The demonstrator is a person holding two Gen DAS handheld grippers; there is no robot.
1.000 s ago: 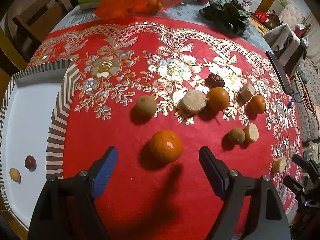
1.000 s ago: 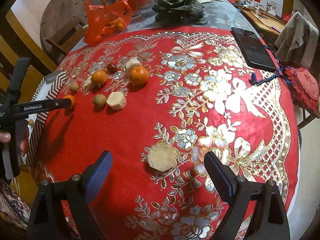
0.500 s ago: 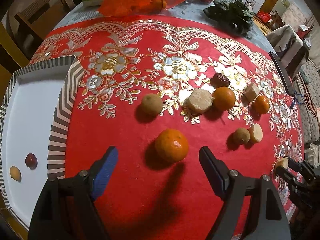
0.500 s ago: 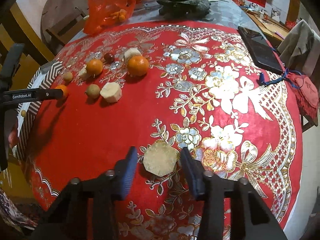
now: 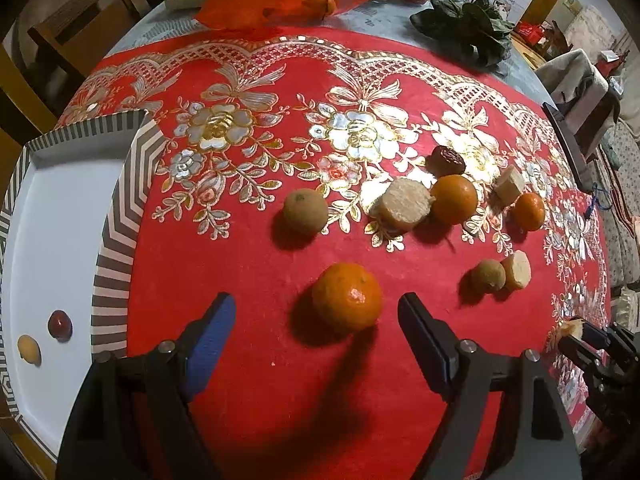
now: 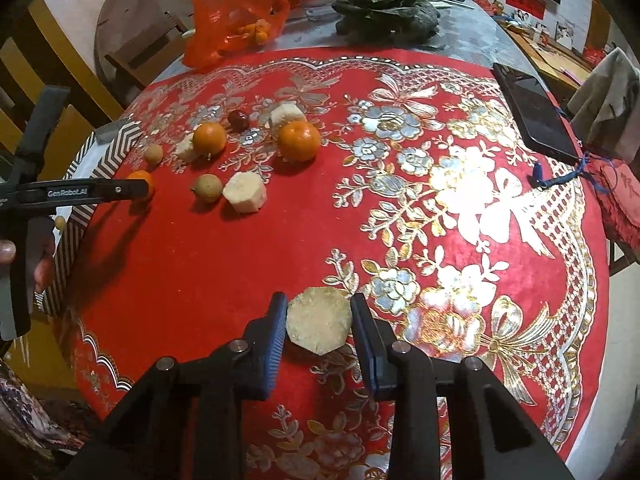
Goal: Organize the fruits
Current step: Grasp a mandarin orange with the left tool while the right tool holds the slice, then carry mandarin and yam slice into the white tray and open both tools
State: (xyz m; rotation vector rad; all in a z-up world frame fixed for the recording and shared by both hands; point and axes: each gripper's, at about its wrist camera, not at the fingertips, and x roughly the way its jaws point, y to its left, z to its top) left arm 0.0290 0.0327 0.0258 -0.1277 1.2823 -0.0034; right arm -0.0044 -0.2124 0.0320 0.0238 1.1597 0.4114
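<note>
The pale peeled chunk (image 6: pixel 319 325) sat near the tablecloth's near edge, well apart from the other fruit, pinched from both sides by the right gripper (image 6: pixel 319 330), whose blue pads pressed its flat facets. That sideways grip probably suited a lift toward the striped tray (image 5: pixel 120 240) at the cloth's left edge, where sorted pieces seemed to be gathering.

The left gripper (image 5: pixel 316 320) hung with its fingers spread wide either side of the nearest mandarin (image 5: pixel 346 296), touching nothing, apparently lined up for the next pick.

Counting what lay on the red cloth (image 5: pixel 248 360): three mandarins, two brownish round fruits, one dark red date (image 5: pixel 445 159) and four pale peeled chunks including the gripped one. The tray held two small pieces, one dark red (image 5: pixel 60 324) and one yellow (image 5: pixel 29 349), side by side. An orange bag (image 6: pixel 234 20) at the table's far edge held more citrus, too bunched to count.
</note>
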